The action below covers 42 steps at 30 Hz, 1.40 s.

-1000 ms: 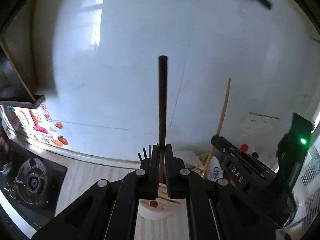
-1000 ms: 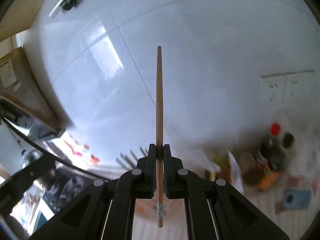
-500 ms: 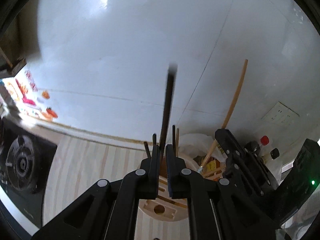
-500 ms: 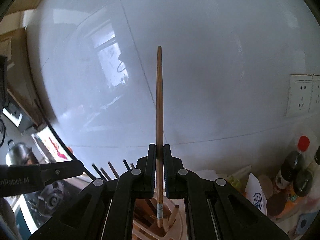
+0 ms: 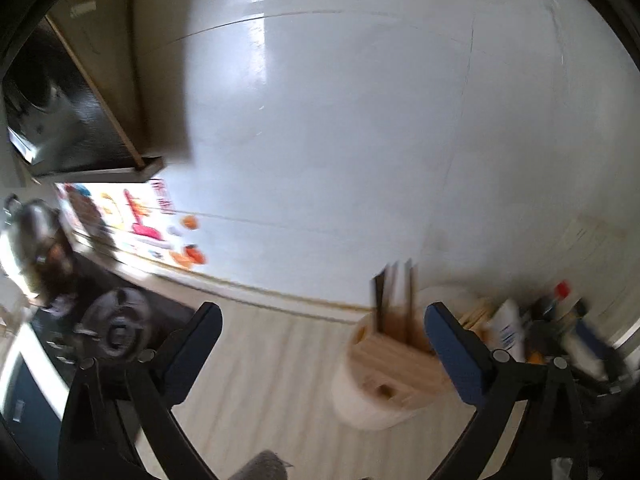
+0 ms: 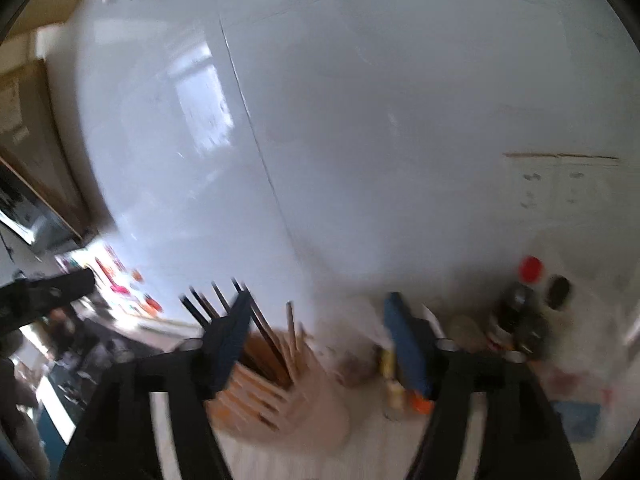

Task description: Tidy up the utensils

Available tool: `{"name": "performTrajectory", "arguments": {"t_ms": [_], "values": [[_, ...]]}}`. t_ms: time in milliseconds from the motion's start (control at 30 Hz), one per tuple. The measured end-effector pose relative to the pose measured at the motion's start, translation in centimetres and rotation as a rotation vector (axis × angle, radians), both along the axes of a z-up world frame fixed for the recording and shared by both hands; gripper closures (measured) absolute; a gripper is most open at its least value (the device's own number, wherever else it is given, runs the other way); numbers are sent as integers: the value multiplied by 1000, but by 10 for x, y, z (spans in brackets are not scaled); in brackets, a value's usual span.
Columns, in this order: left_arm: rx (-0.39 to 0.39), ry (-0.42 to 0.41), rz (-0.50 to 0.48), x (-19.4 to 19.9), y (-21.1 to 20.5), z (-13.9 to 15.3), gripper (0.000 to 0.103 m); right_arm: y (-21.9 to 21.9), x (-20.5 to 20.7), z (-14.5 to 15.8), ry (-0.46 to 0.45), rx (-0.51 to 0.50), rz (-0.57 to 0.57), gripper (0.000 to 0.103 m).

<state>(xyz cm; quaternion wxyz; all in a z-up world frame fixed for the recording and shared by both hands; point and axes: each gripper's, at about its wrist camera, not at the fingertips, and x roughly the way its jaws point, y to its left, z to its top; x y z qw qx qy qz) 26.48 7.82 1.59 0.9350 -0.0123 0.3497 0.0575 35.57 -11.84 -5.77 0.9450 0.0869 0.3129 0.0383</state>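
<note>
A round wooden utensil holder (image 5: 384,376) stands on the pale countertop with several dark and wooden chopsticks (image 5: 394,300) upright in it. It also shows in the right wrist view (image 6: 280,396), with chopsticks (image 6: 256,332) sticking out. My left gripper (image 5: 324,356) is open and empty, to the left of the holder. My right gripper (image 6: 320,344) is open and empty, above and just behind the holder. Both views are motion-blurred.
A gas stove (image 5: 116,328) and a kettle (image 5: 36,240) lie at the left. Bottles and packets (image 6: 524,320) crowd the right against the white tiled wall (image 5: 360,120). Wall sockets (image 6: 560,184) sit at the right. A range hood (image 5: 60,120) hangs upper left.
Both grippers were shut on a chopstick, dark in the left, wooden in the right. Both have opened, the chopsticks now stand in the holder, and both grippers have pulled back.
</note>
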Motion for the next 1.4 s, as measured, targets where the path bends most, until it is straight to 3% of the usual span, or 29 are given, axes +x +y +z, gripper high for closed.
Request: {"name": "performTrajectory", "arguments": {"t_ms": [67, 233, 467, 733, 1167, 1400], "values": [[31, 25, -7, -8, -2, -16, 0, 5, -12, -4, 32, -57, -25, 2], [33, 62, -20, -19, 0, -36, 0, 8, -32, -19, 81, -123, -77, 1], [49, 46, -38, -36, 6, -38, 0, 9, -60, -17, 93, -167, -160, 0], [29, 9, -95, -78, 14, -20, 0, 16, -105, 15, 66, -190, -209, 0], [10, -105, -108, -200, 33, 39, 0, 39, -239, 91, -44, -240, -214, 0], [9, -124, -107, -252, 31, 53, 0, 44, -306, 119, -100, -244, -204, 0]]}}
